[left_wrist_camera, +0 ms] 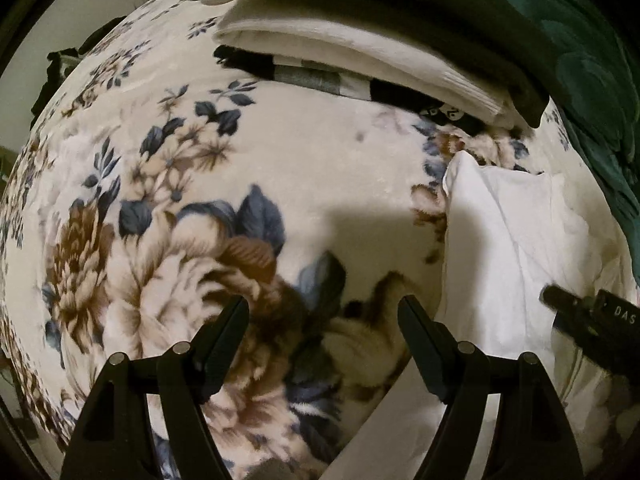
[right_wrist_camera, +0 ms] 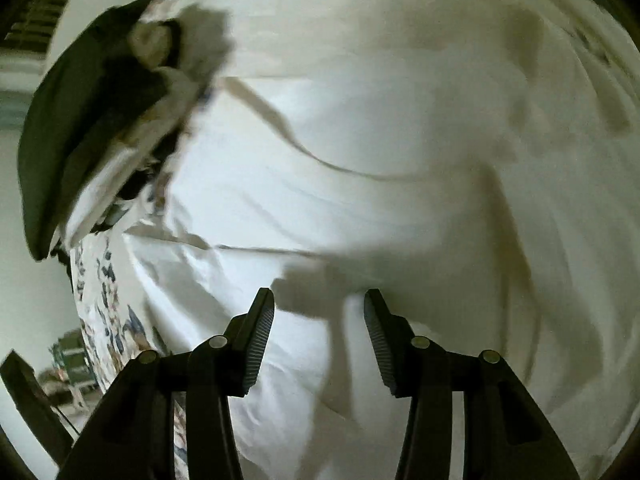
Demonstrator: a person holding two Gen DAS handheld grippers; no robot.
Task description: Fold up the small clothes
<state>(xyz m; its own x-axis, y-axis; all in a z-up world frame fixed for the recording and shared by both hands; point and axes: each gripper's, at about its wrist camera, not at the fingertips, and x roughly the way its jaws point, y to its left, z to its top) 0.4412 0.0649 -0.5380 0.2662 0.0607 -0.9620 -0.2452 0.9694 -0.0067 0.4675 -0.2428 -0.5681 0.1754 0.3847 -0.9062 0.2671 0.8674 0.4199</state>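
Observation:
A white garment point(left_wrist_camera: 516, 240) lies crumpled on the floral blanket point(left_wrist_camera: 168, 184) at the right of the left wrist view. It fills most of the right wrist view point(right_wrist_camera: 360, 168), with folds and creases. My left gripper point(left_wrist_camera: 323, 308) is open and empty above the blanket, left of the garment. My right gripper point(right_wrist_camera: 319, 300) is open and empty just above the white garment; its body shows at the right edge of the left wrist view point(left_wrist_camera: 592, 324).
A stack of folded clothes point(left_wrist_camera: 360, 52), dark on top, white below and a black-and-grey piece underneath, lies at the far side of the blanket; it shows at the left of the right wrist view point(right_wrist_camera: 88, 120). A dark green cloth point(left_wrist_camera: 592, 80) lies at the far right.

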